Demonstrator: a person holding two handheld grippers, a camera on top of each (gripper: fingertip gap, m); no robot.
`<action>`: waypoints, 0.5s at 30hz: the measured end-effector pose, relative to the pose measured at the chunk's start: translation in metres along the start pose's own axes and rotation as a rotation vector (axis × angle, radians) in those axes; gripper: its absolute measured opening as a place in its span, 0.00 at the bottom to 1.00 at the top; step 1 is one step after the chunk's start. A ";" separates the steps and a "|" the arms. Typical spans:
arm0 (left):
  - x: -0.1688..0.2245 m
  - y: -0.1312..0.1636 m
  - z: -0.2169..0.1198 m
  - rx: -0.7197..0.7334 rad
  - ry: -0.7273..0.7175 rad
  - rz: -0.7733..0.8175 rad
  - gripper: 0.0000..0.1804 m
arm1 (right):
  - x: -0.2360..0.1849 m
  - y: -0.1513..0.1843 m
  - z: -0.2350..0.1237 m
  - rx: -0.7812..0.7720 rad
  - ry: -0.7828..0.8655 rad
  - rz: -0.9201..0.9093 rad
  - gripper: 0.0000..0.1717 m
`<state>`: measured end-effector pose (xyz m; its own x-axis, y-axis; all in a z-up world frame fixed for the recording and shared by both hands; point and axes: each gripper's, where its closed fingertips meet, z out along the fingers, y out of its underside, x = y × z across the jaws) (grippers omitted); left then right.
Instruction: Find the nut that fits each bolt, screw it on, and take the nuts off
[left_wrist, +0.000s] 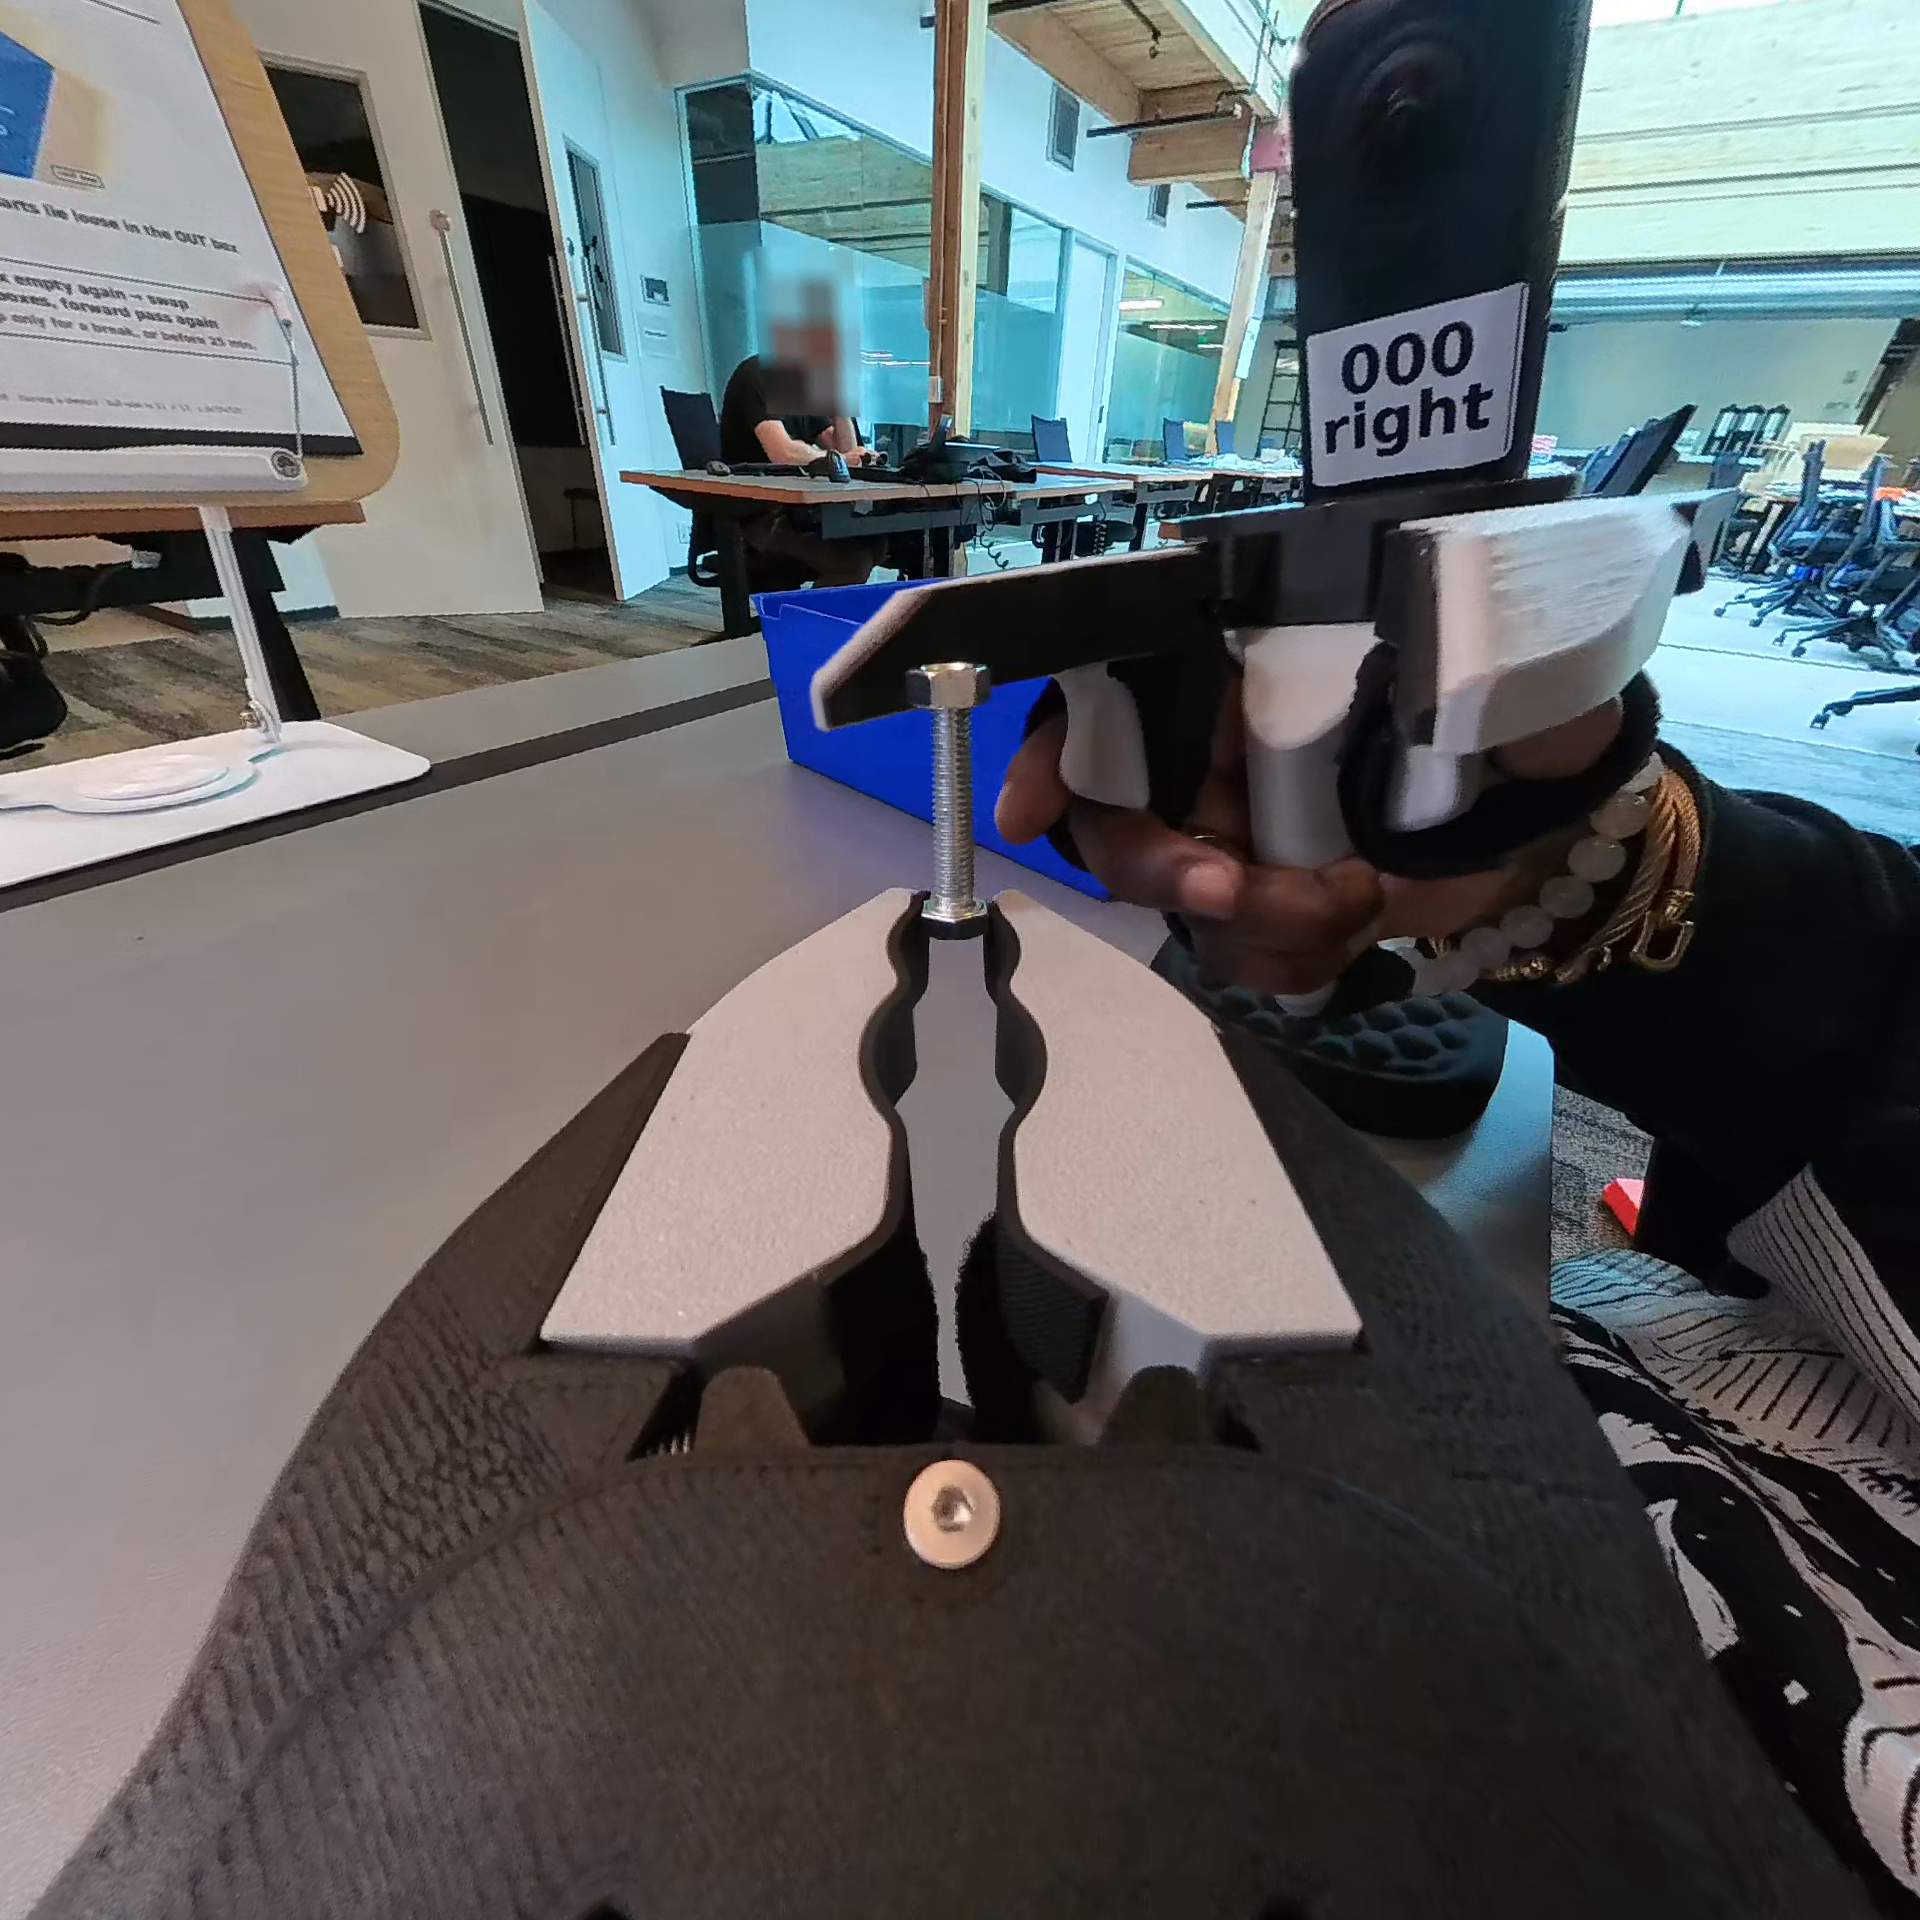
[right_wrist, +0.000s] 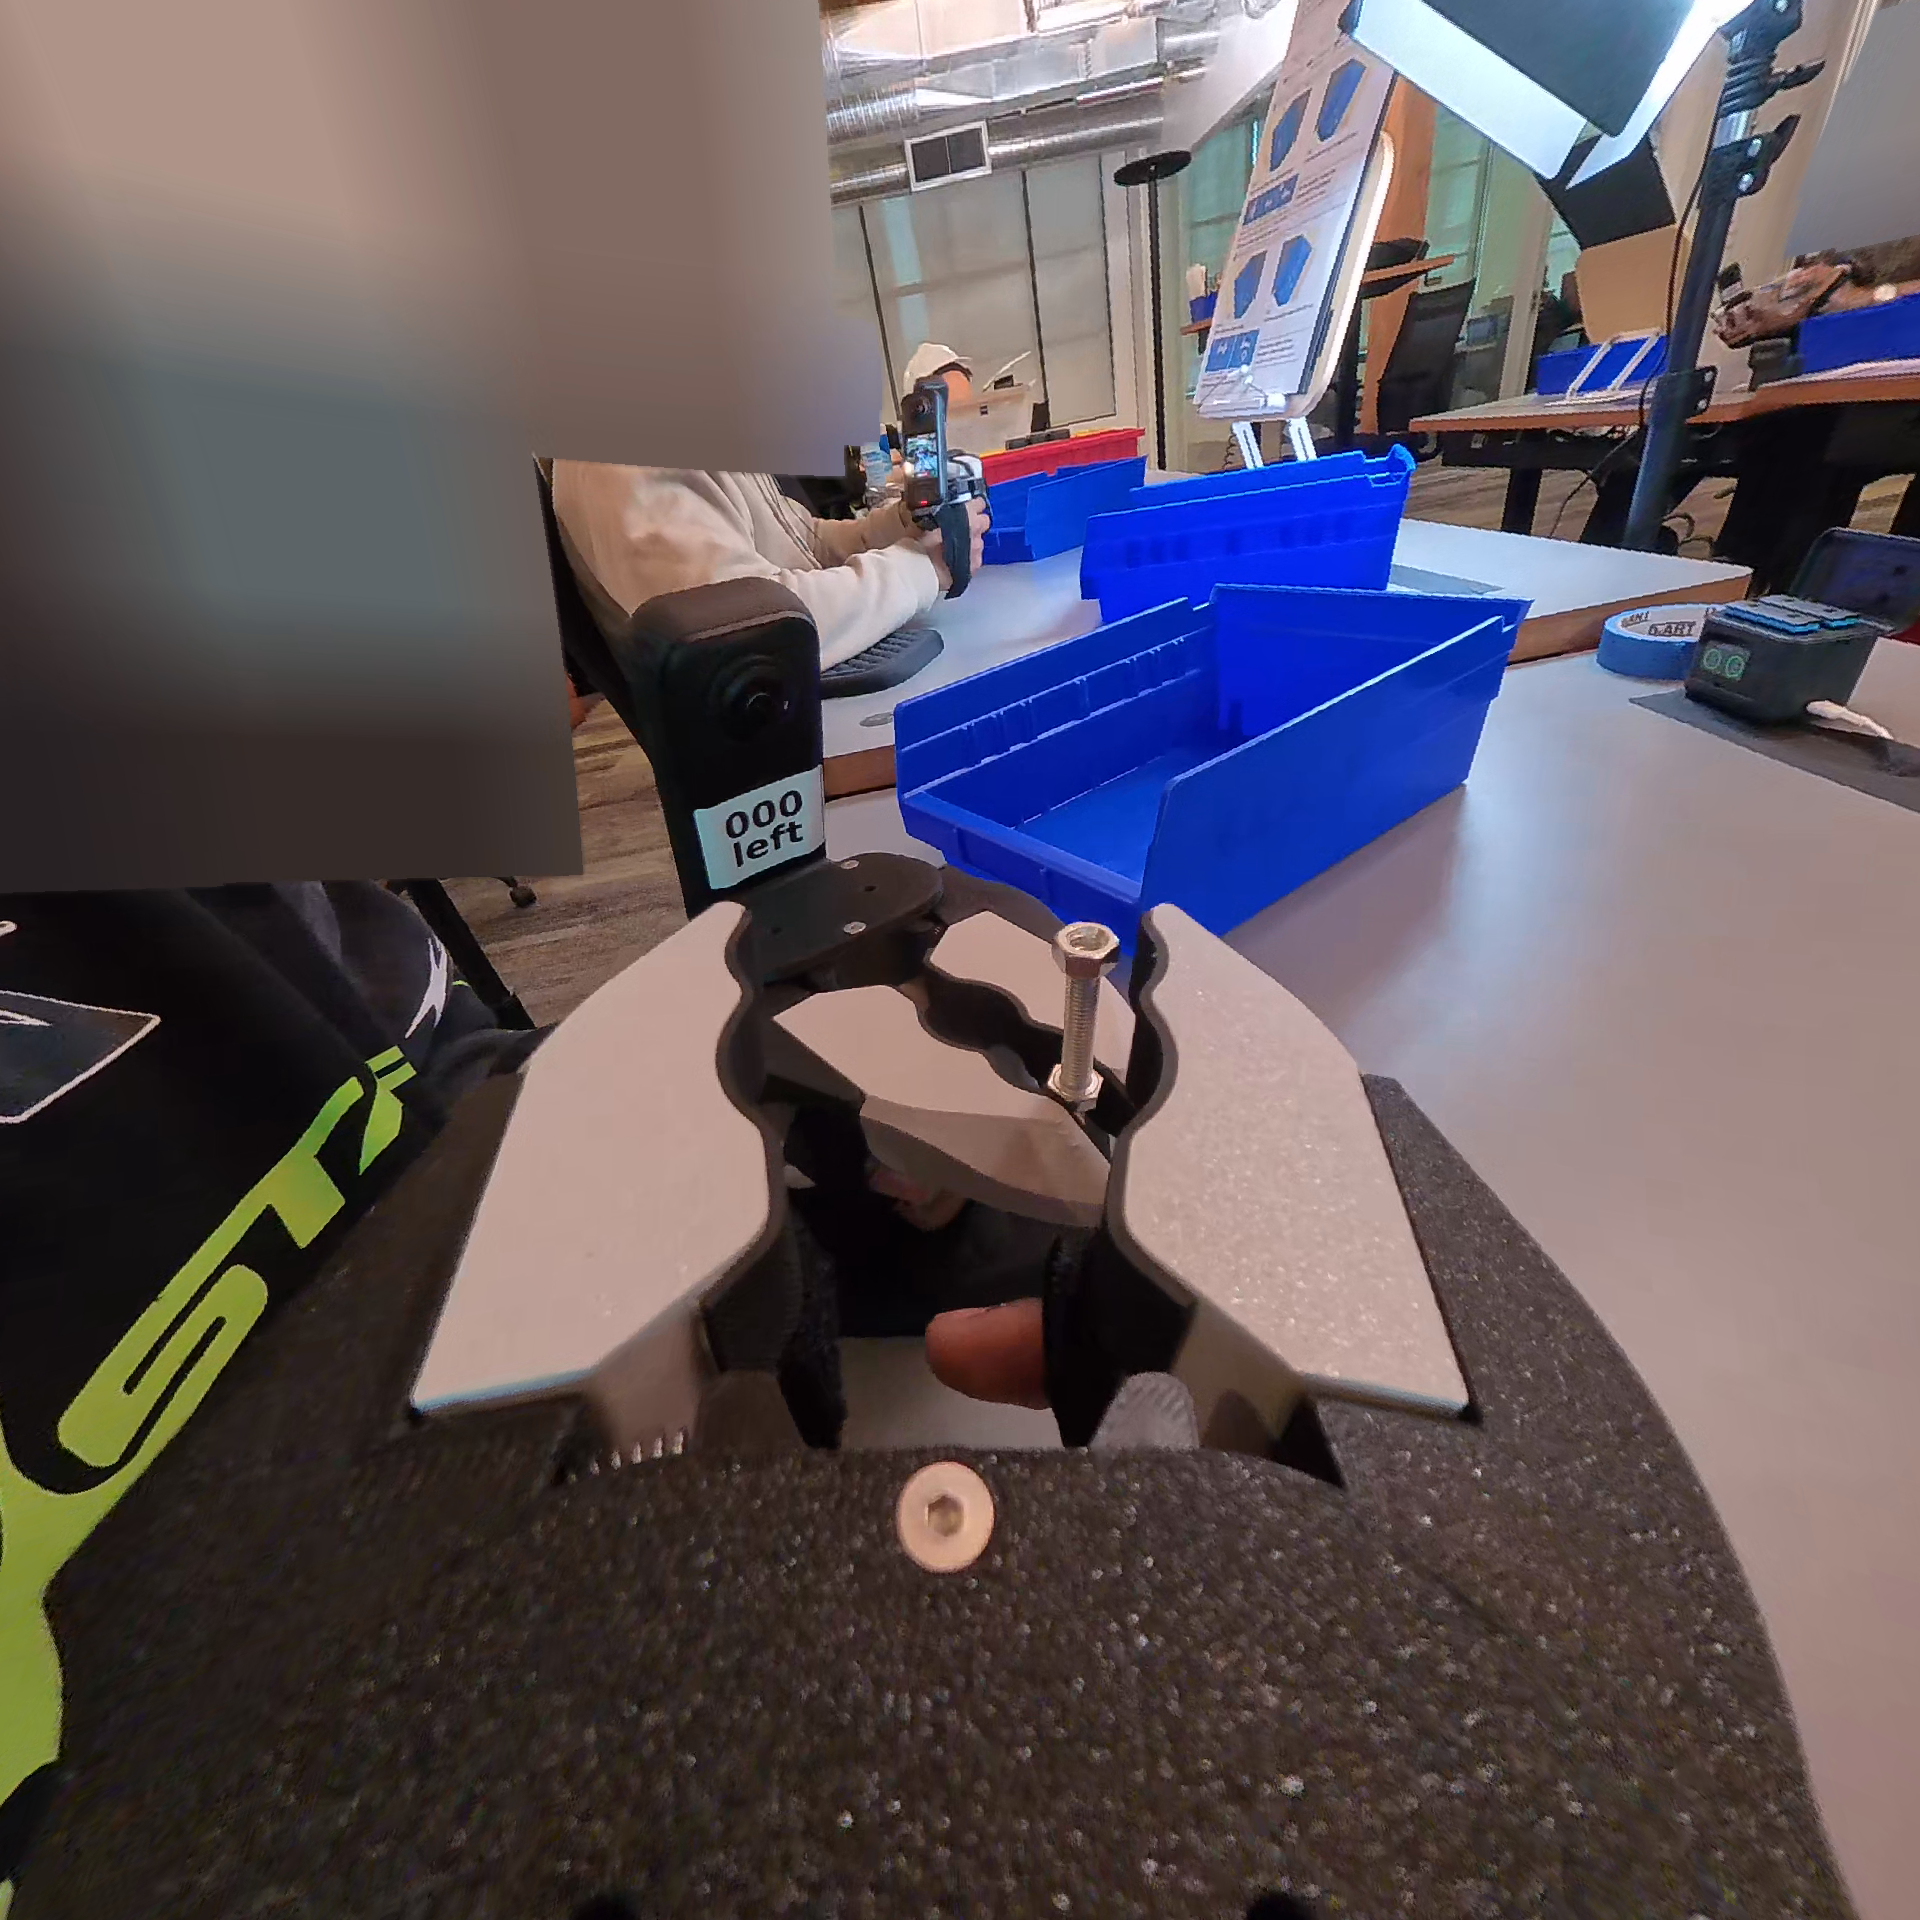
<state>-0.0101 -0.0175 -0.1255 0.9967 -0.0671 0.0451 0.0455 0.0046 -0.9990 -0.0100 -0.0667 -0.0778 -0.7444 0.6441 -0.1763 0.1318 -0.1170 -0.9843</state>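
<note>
Left wrist view. Left hand-held gripper (left_wrist: 954, 920): level over the grey bench (left_wrist: 416, 987), fingers narrowed and pinched on a silver hex nut (left_wrist: 956, 920) at their tips. Hex-head bolt (left_wrist: 951, 790): threaded into that nut, upright, head on top, shank clear of the bench. Right hand-held gripper (left_wrist: 894, 665): reaches in from the right, held edge-on, one dark finger (left_wrist: 1039, 644) lying just behind the bolt head; its spread is not readable from this side. Person's hand (left_wrist: 1247, 862): wrapped around the white grip, index finger on the trigger, beaded and gold bracelets at the wrist. Blue bin (left_wrist: 894, 727): behind the bolt on the bench.

Right wrist view. Right hand-held gripper (right_wrist: 951, 935): fingers wide apart, straddling the left one from above; the bolt (right_wrist: 1081, 1008) stands between them near the right-hand finger (right_wrist: 1226, 1091), a gap showing between pad and bolt head. Nut (right_wrist: 1075, 1086): at the bolt's foot, seated in the left gripper's tips. Blue bin (right_wrist: 1195, 748): open, just beyond on the bench (right_wrist: 1558, 987).
</note>
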 end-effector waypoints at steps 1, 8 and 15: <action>0.000 0.000 0.000 -0.001 -0.001 -0.001 0.06 | 0.000 0.000 0.000 0.001 -0.001 0.001 0.40; -0.002 0.000 0.000 -0.002 -0.007 -0.006 0.06 | -0.001 0.000 -0.003 -0.002 0.006 0.001 0.39; -0.002 0.000 0.000 0.001 -0.010 -0.012 0.06 | 0.000 0.002 -0.007 -0.002 0.020 0.012 0.38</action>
<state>-0.0126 -0.0176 -0.1257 0.9967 -0.0575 0.0574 0.0578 0.0054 -0.9983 -0.0050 -0.0615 -0.0795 -0.7296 0.6575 -0.1880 0.1422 -0.1231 -0.9822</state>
